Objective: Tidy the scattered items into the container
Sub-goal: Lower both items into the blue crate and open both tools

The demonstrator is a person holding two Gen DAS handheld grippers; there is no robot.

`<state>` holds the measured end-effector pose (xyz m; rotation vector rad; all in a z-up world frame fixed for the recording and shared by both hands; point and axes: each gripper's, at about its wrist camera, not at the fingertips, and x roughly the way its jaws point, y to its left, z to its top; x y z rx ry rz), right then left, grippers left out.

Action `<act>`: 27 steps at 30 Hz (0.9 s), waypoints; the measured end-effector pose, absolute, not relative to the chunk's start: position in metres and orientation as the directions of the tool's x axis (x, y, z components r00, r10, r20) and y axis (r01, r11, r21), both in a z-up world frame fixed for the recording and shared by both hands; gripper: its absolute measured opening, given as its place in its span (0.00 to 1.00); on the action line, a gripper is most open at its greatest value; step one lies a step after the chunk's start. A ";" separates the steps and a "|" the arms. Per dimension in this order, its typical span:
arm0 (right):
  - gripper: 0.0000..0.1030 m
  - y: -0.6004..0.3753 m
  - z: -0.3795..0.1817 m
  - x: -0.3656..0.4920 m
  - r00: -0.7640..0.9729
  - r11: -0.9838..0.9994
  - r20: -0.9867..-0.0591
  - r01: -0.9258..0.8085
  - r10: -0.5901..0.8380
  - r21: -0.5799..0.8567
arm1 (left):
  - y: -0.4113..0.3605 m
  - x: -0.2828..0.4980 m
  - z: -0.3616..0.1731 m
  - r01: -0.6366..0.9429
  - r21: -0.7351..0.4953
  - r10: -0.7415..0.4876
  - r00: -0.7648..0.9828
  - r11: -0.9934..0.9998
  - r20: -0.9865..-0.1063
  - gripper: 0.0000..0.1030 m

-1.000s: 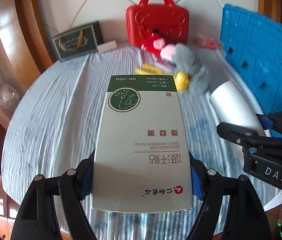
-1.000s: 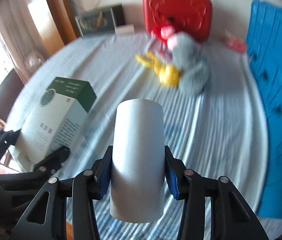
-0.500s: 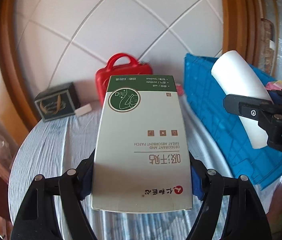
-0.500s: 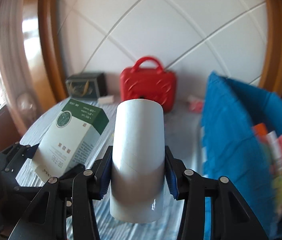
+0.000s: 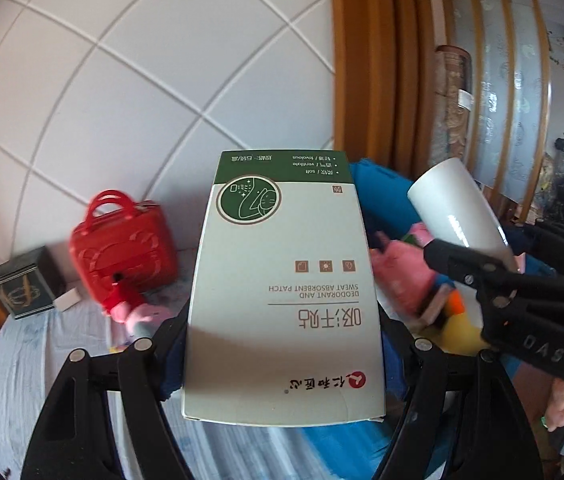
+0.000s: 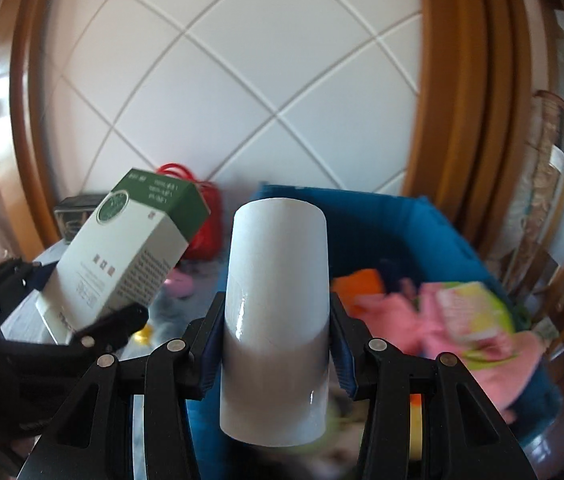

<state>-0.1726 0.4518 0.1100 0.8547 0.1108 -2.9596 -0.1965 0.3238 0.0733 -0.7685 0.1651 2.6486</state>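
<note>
**Both items lifted from the table to the blue container**

Both grippers had risen from the striped table, and the view had swung from the tablecloth to the tiled wall and the open top of the blue container [image 6: 434,236]. The left gripper [image 5: 282,344] was closed on the white-and-green box [image 5: 286,300], its pads pressing the two long sides. The right gripper [image 6: 275,340] was clamped on the white cylinder [image 6: 277,312], seen at the centre of its own view and at the right of the left view. The container, at lower right, already held pink and yellow things (blurred, hard to name). The red case [image 5: 121,244] and some toys remained on the table at the left. I judged that both items were ready for lowering and release.
</note>
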 end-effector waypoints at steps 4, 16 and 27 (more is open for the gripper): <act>0.44 0.517 0.098 -0.175 -0.828 -0.996 -0.561 0.065 -0.023 -0.054 | 0.389 -0.203 0.065 -0.408 0.004 0.326 -0.735 -0.913 -0.594 0.73; 0.44 0.608 0.022 -0.180 -0.726 -0.987 -0.670 0.146 -0.154 0.069 | 0.471 -0.198 0.010 -0.353 0.085 0.178 -0.647 -0.932 -0.741 0.73; 0.88 0.628 0.021 -0.163 -0.747 -0.970 -0.619 0.200 -0.242 0.138 | 0.467 -0.176 0.008 -0.290 0.091 0.142 -0.690 -0.953 -0.710 0.76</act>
